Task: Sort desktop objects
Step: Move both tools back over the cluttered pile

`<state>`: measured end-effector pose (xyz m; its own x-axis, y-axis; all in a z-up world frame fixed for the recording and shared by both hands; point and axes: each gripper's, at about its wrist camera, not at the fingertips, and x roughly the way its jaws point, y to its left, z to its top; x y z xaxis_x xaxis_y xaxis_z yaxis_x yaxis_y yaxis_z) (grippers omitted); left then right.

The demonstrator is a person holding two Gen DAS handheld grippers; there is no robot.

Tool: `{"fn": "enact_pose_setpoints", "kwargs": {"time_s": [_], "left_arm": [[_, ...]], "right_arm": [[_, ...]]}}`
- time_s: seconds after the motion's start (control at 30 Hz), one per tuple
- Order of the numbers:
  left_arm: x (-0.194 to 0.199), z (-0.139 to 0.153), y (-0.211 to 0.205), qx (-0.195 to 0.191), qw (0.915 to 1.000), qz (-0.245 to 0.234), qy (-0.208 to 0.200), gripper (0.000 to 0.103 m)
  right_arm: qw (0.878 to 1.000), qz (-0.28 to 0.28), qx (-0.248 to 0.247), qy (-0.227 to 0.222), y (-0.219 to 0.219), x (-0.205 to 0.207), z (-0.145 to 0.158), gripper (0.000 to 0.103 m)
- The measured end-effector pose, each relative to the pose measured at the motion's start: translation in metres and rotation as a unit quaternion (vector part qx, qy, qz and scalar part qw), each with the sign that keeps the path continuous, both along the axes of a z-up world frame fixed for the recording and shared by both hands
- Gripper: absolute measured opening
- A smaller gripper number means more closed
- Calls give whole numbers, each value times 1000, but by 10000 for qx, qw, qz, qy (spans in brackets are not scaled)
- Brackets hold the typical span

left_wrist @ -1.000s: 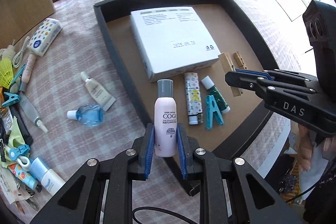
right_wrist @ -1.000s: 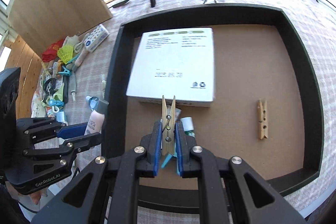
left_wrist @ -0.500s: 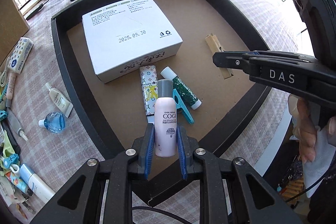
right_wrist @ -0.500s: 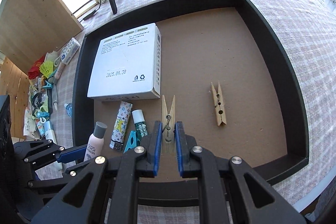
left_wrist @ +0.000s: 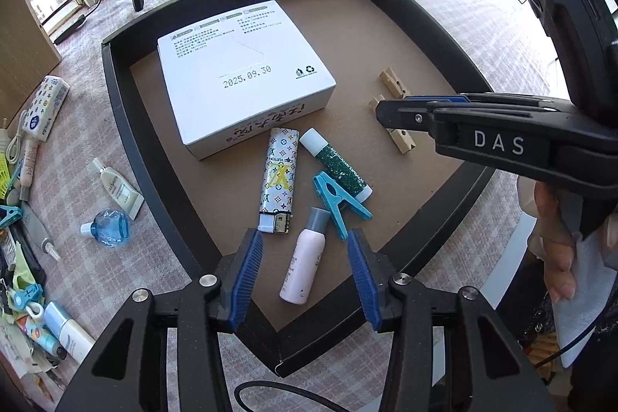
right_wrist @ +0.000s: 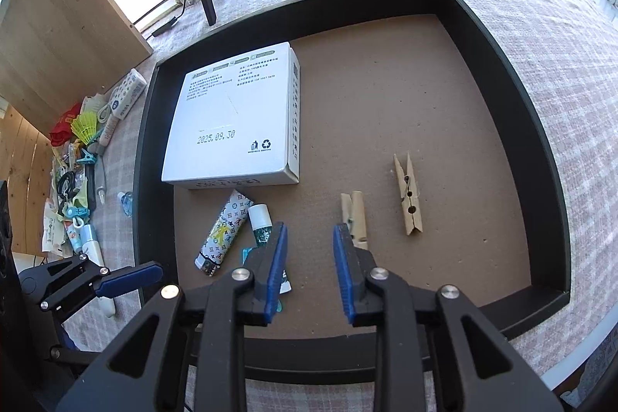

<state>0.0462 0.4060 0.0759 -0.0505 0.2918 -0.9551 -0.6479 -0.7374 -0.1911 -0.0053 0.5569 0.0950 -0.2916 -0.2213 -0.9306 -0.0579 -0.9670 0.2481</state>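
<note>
Sunlit windows ring the desk (right_wrist: 560,45) with its pale checked cloth, where a black-rimmed brown tray (left_wrist: 116,111) sits. Both grippers have just been opening: the left gripper (left_wrist: 305,277) stands spread over the pink grey-capped bottle (left_wrist: 305,265), now lying at the tray's near corner, and the right gripper (right_wrist: 311,269) hangs parted beside the released wooden clothespin (right_wrist: 355,215). Two more items look sorted; clutter waits off the tray's left edge.

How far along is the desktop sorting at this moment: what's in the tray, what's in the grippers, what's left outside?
Done: the tray holds the white box, lighter, green tube, blue clip, pink bottle and two wooden clothespins.
In hand: nothing. The left gripper and right gripper have just been opening; the bottle lies between the left pads, untouched.
Left: the clutter beside the tray.
</note>
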Motion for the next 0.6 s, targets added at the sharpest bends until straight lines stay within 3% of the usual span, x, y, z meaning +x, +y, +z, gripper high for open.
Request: {"fn": "enact_pose_setpoints", "kwargs": {"time_s": [0.23,0.6], "left_arm": [[-12,2,-20,71,9995,310,-70,44],[-71,7,-78,237,9907,1337,-115,44]], "right_arm": [[9999,155,42,64,-13,-7,7,26],[9967,772,2,267,-61,-44,28,29]]}}
